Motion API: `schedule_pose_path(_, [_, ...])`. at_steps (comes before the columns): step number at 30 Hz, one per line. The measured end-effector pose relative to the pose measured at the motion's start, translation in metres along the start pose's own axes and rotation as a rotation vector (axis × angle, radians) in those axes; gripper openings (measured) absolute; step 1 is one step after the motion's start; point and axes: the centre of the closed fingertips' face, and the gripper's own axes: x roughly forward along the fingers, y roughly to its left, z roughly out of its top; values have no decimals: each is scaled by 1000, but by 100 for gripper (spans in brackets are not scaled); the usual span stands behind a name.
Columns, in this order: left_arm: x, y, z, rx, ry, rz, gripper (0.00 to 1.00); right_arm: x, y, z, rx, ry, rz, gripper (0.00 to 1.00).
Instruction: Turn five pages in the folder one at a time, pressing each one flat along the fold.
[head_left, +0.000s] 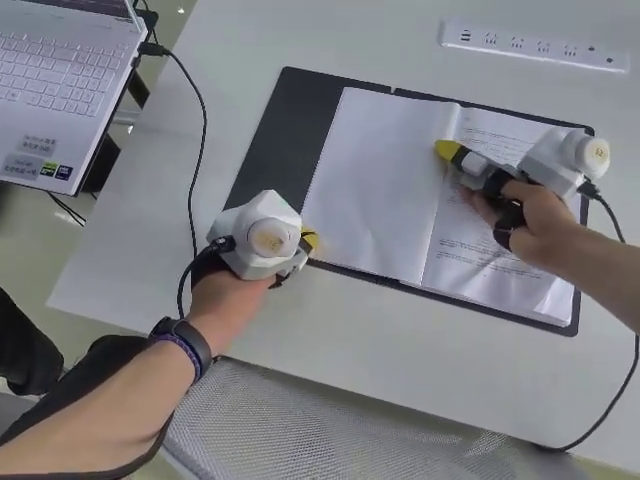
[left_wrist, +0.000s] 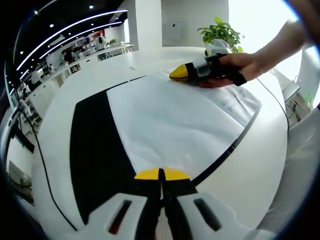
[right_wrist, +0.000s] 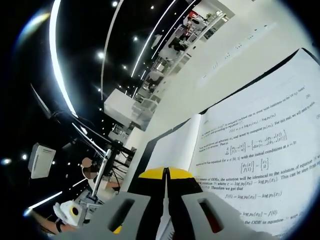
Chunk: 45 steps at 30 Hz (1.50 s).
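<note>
White laptop (head_left: 60, 70) and power strip (head_left: 535, 45) lie apart from folder (head_left: 285, 140); left gripper (head_left: 308, 241) and right gripper (head_left: 447, 150) both closed, empty, at its pages.

The printed page (right_wrist: 260, 145) carries maths text. Readable fragments: "with the initial conditions", "of ODEs, the solution will be identical to the solution of equation", "Therefore we get that". The laptop stickers (head_left: 38, 166) are too small to read.

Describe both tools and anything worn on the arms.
The left tool and right tool look alike. Each has a white faceted body with a round cream disc, black jaws tipped yellow, and a black cable trailing behind. The left wrist wears a dark wristband. The forearms are unsleeved.
</note>
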Motion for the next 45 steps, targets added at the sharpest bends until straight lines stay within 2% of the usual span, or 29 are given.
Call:
schedule_pose_path(1, [1,1,-1,-3,0,-2,0,-3,5,-4,5,4,6,0])
schedule_pose_path(8, [12,7,-7,-3,0,-6,0,-19,15,-31,-24,54,32,0])
schedule_pose_path(14, [16,8,-11,-2,2,-9,0,-38,40,-56,-41,86,49,0])
schedule_pose_path(26, [14,7,-11,5,2,-12,0,-55,51,-87,-38,119,63,0])
schedule_pose_path(45, [10,5,-8,7,-6,-16,0,-80,59,-129,-17,171,71,0])
